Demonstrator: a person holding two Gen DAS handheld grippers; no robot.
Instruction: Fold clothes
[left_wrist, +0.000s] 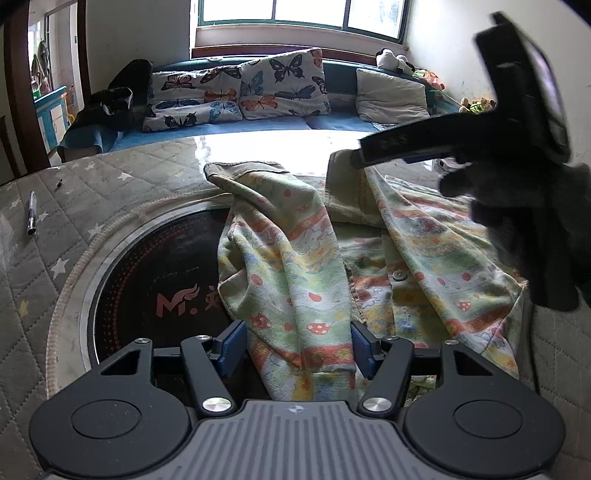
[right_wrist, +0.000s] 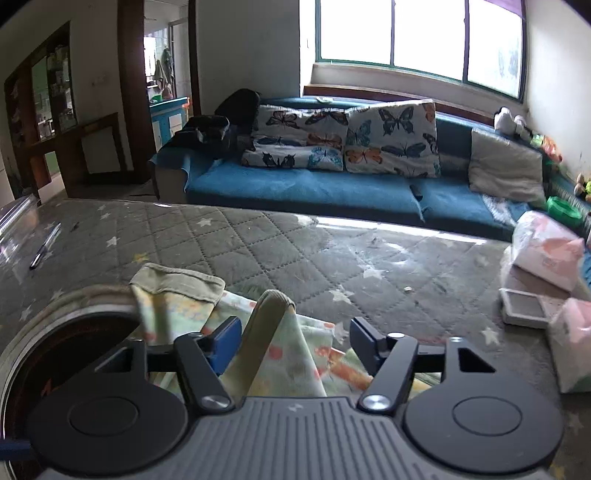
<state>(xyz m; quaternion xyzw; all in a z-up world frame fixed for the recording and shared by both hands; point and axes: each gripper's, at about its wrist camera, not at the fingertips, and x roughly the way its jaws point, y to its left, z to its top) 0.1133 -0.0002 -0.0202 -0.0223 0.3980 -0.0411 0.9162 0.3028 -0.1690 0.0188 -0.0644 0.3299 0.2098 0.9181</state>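
Left gripper (left_wrist: 298, 345) wide apart astride printed garment (left_wrist: 295, 258), right gripper (right_wrist: 295, 345) apart around its cuff (right_wrist: 275, 301).

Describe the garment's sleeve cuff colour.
Plain olive-beige ribbed cuff on the pastel printed garment; shows best in the right wrist view.

Left gripper (left_wrist: 298, 347): black linkage arms, silver pivot screws, blue finger pads (left_wrist: 232, 341), grey ribbed body. Right gripper (right_wrist: 294, 341): identical build. Dark knit glove (left_wrist: 517, 225) on hand.
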